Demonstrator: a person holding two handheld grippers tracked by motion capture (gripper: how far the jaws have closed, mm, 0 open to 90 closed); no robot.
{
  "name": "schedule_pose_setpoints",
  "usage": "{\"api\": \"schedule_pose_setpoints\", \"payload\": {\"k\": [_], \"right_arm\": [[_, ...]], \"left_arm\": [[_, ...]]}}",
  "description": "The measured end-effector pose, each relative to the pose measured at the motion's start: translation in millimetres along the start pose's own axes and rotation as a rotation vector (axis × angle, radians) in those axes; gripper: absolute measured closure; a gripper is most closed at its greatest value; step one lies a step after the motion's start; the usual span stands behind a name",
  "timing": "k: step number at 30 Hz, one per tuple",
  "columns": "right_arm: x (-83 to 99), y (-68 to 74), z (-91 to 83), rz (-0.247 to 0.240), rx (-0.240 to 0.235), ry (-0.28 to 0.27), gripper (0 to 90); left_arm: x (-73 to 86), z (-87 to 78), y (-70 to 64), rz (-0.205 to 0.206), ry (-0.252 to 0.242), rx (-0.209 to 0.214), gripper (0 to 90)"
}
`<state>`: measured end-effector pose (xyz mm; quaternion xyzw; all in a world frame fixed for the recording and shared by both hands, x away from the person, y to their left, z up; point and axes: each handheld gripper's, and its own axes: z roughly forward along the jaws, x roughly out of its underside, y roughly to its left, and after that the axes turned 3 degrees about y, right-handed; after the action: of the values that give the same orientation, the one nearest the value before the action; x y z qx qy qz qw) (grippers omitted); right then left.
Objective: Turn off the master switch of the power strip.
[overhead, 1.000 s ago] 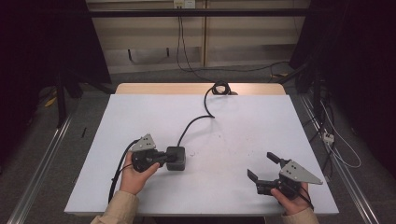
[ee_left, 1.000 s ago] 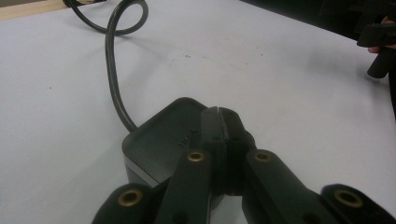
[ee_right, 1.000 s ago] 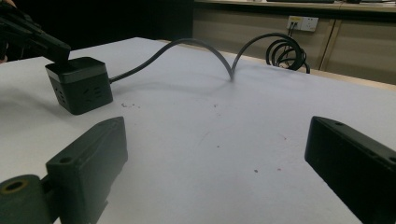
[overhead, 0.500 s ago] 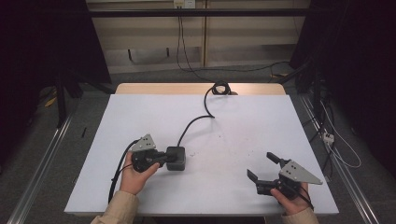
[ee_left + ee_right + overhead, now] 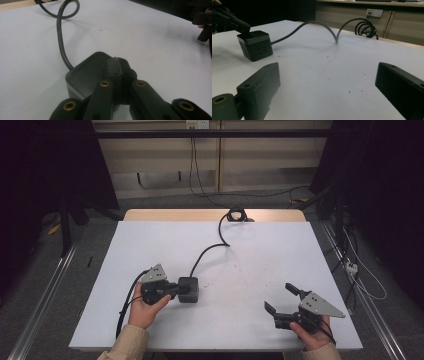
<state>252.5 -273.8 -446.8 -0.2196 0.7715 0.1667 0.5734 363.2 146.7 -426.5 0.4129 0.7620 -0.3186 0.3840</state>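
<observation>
A black cube-shaped power strip (image 5: pixel 189 289) lies on the white table (image 5: pixel 270 245), left of centre. Its thick black cable (image 5: pixel 207 251) curves away toward the far edge. My left gripper (image 5: pixel 176 290) is shut, and its closed tips rest on the cube's top face (image 5: pixel 85 75), with nothing between the jaws (image 5: pixel 117 60). My right gripper (image 5: pixel 280 297) is open near the front right of the table, well apart from the cube, with only bare table between its jaws (image 5: pixel 327 80). In the right gripper view, the cube (image 5: pixel 255 45) and the left gripper (image 5: pixel 232 21) are at far left.
The cable loops up off the table (image 5: pixel 337 30) and ends in a coil (image 5: pixel 236 214) at the far edge. A wall socket (image 5: pixel 373 12) sits on the panel behind. Loose wires (image 5: pixel 350 265) lie on the floor to the right of the table.
</observation>
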Motion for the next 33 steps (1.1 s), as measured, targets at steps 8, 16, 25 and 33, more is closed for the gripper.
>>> {"api": "schedule_pose_setpoints", "payload": {"k": [8,16,25,33], "right_arm": [[0.0,0.1,-0.1,0.000,0.001,0.000,5.9],[0.1,0.3,0.3,-0.001,0.001,0.000,5.9],[0.0,0.5,0.3,-0.001,0.000,0.000,5.9],[0.0,0.7,0.3,-0.001,-0.001,0.000,5.9]], "left_arm": [[0.1,0.0,0.0,-0.001,0.000,0.001,90.0],[0.0,0.0,-0.3,0.003,0.003,-0.003,90.0],[-0.2,0.0,-0.5,0.005,0.007,-0.008,90.0],[-0.1,0.1,-0.8,-0.001,0.007,-0.008,90.0]]}}
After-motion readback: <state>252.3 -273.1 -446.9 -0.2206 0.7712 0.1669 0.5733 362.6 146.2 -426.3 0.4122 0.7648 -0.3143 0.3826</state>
